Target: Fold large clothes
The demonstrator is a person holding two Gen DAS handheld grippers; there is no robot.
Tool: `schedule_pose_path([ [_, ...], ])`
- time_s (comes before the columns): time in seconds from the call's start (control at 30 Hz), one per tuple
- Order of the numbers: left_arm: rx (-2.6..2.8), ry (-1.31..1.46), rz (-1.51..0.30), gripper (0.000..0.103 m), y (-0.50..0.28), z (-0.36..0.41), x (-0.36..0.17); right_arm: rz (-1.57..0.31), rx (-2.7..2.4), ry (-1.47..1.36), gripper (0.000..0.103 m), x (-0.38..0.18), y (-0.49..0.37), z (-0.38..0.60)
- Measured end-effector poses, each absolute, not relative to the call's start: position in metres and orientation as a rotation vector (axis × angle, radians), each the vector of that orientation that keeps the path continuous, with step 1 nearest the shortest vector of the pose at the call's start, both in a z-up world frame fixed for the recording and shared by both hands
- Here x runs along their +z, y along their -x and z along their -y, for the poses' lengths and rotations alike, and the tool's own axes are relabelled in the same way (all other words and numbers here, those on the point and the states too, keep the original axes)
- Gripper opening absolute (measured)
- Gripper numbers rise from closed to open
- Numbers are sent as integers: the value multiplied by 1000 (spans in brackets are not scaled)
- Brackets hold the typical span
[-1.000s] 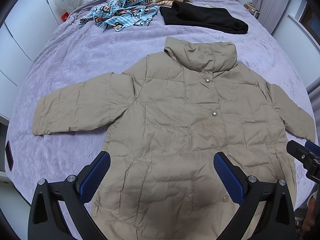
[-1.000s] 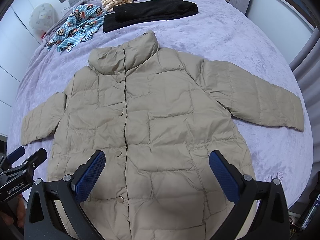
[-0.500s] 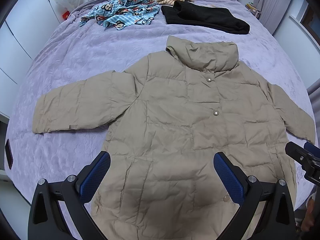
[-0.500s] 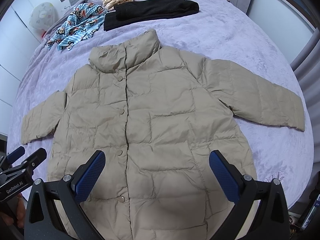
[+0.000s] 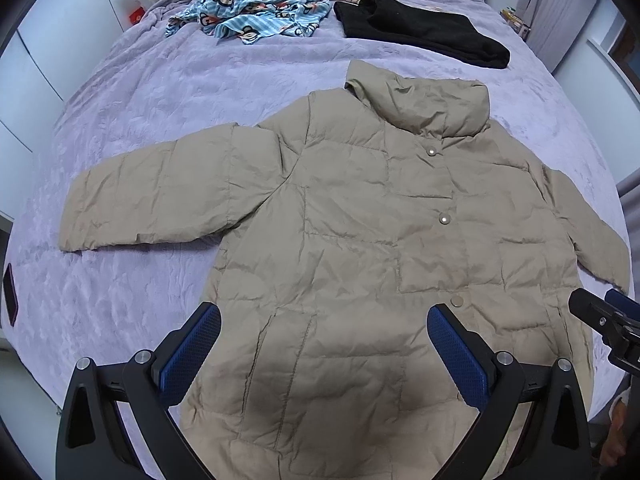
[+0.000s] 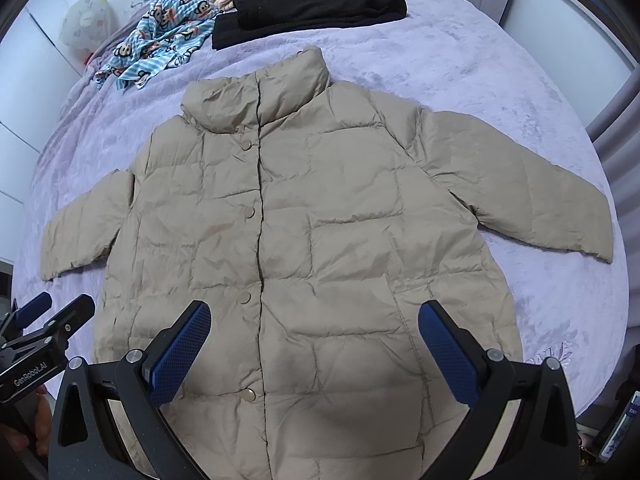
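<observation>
Here my left tool (image 5: 324, 344) and right tool (image 6: 314, 340) both gape wide, holding nothing, above the hem of the jacket (image 6: 304, 232), spread flat on the bed (image 6: 460, 72), collar toward twelve o'clock.

Lilac-covered bed (image 5: 168, 92), white wardrobe doors (image 5: 52, 40) left, grey curtain (image 6: 618, 120) right.

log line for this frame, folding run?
phase: pre-grasp | left gripper: open, above hem | right gripper: open, above hem | beige puffer jacket: flat on purple bedspread, snapped shut, sleeves out, unfolded
</observation>
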State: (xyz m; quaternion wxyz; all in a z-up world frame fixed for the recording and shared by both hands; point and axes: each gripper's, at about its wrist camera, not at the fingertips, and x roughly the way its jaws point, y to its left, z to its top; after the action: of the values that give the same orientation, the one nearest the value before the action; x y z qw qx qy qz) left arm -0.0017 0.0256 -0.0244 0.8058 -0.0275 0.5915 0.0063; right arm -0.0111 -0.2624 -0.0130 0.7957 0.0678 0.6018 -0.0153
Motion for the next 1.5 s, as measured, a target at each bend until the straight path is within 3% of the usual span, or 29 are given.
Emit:
schedule_pose_path([
  [0.23,36,149,-1306,103,-3,-69,-54,-1340,6,-90,103,-28,6,231],
  [0.47,198,364,-1275,103,-18,-169,-94,-1349,155,-46,103,-49,8,179],
  [0.87,264,789,-1098,103,-43,-317,-174,-1251,384,-279,103,-84,4,122],
  [1.07,288,867,-1003,102,-71,-362,-185,-1348,402,-315,103,-106,-1,100],
  [1.1,305,861,-992,99,-77,-366,-184,-1349,395,-304,103,-108,-1,97],
  [1.13,333,845,-988,81,-81,-372,-183,-1349,389,-294,103,-109,-1,95],
  [1.17,341,833,-995,50,-87,-376,-182,-1347,385,-287,103,-109,-2,92],
  [1.23,294,863,-986,14,-93,-387,-181,-1335,380,-292,103,-108,-6,88],
  [1.43,274,678,-889,11,-97,-382,-124,-1268,361,-321,102,-99,-31,74],
  [1.47,263,649,-871,11,-95,-379,-113,-1255,361,-338,100,-97,-36,72],
  [1.5,249,618,-855,11,-95,-375,-103,-1248,365,-363,85,-98,-44,68],
])
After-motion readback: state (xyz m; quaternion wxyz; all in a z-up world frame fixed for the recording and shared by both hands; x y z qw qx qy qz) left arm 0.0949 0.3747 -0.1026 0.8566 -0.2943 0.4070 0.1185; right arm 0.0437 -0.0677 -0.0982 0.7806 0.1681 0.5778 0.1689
